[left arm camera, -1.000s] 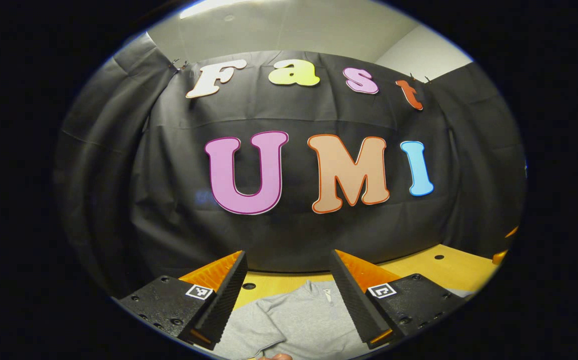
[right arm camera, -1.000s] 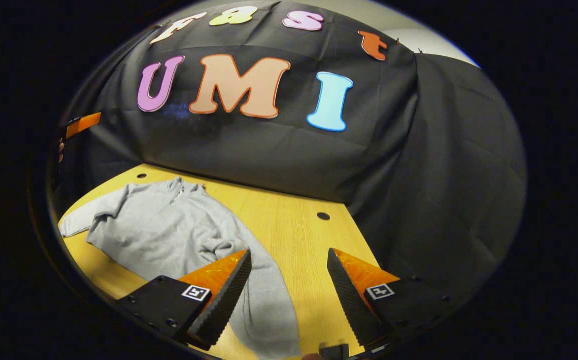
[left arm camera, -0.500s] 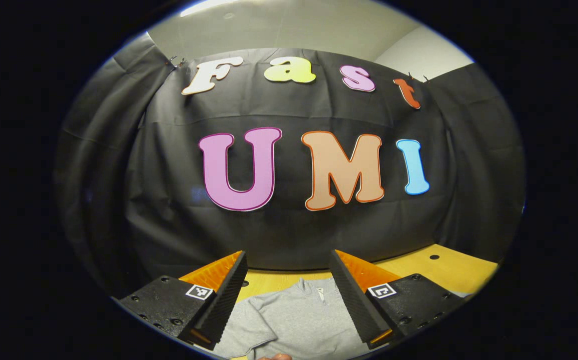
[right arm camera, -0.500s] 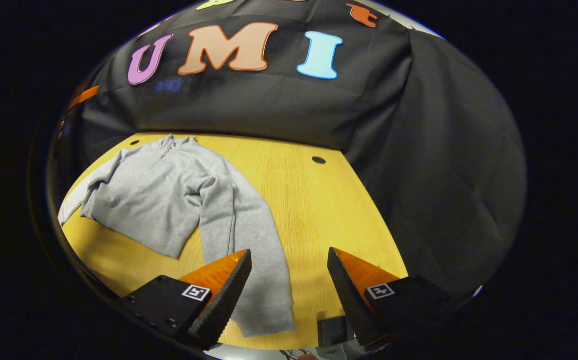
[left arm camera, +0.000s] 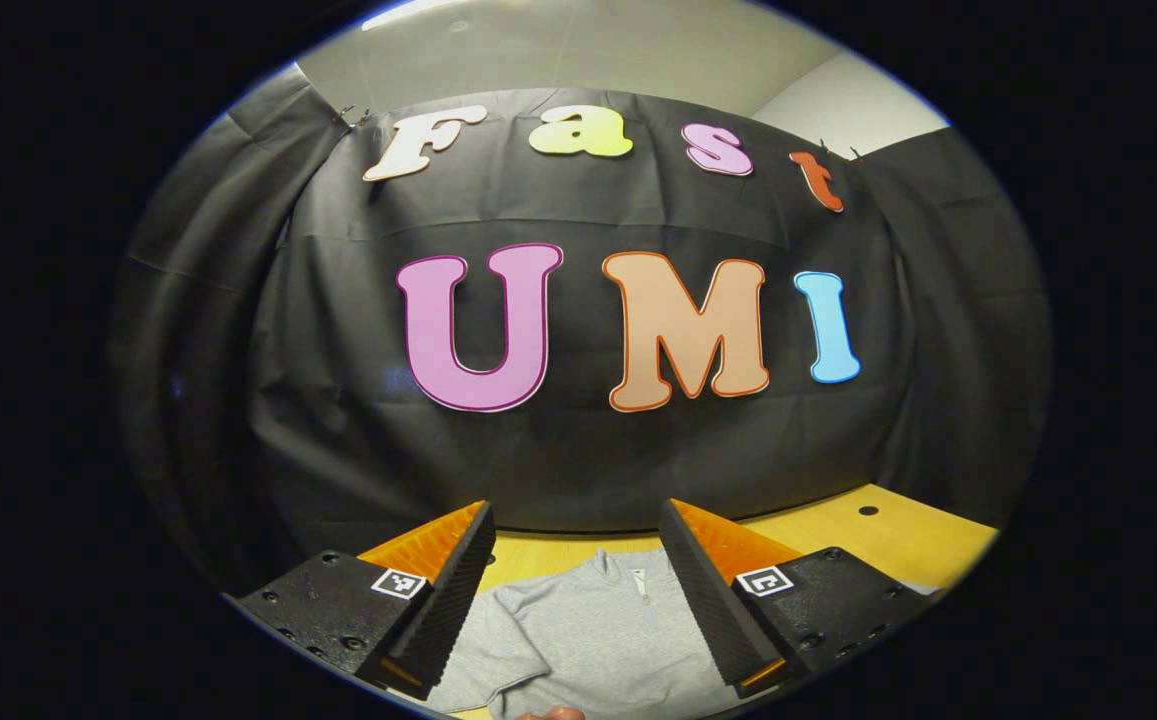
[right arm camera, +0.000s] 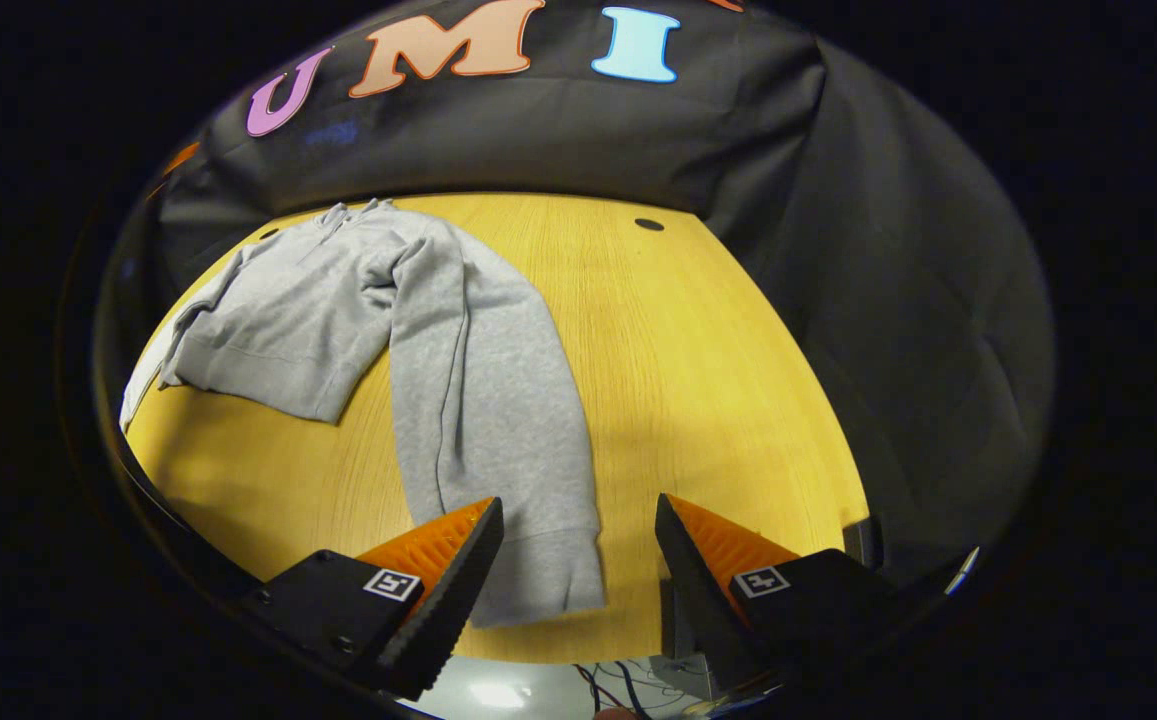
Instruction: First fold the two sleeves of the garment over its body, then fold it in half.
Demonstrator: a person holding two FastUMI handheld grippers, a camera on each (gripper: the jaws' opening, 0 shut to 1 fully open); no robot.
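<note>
Wood-grain yellow tabletop [right arm camera: 698, 380] takes up most of the right gripper view, with a dark round hole [right arm camera: 649, 224] near its far edge by the black cloth booth wall [right arm camera: 888, 280]. Grey sweatshirt [right arm camera: 338, 290] lies flat on the table's far-left part, collar toward the wall; no brand or print readable on it. One long sleeve [right arm camera: 488, 420] runs from the shoulder toward the near edge, unfolded, its cuff [right arm camera: 548, 590] lying between the fingers of the right gripper [right arm camera: 578, 570]. Right gripper fingers spread wide, orange-backed with black ribbed pads, holding nothing, above the cuff; contact unclear. Left gripper [left arm camera: 578, 590] also spread wide, empty, pointing at the wall, with the sweatshirt's collar and short zip placket [left arm camera: 641, 580] seen between its fingers. Small square black-and-white marker tags [left arm camera: 398, 583] sit on each finger base; pattern only, no readable text. Cables [right arm camera: 618, 685] show past the table's near edge.
</note>
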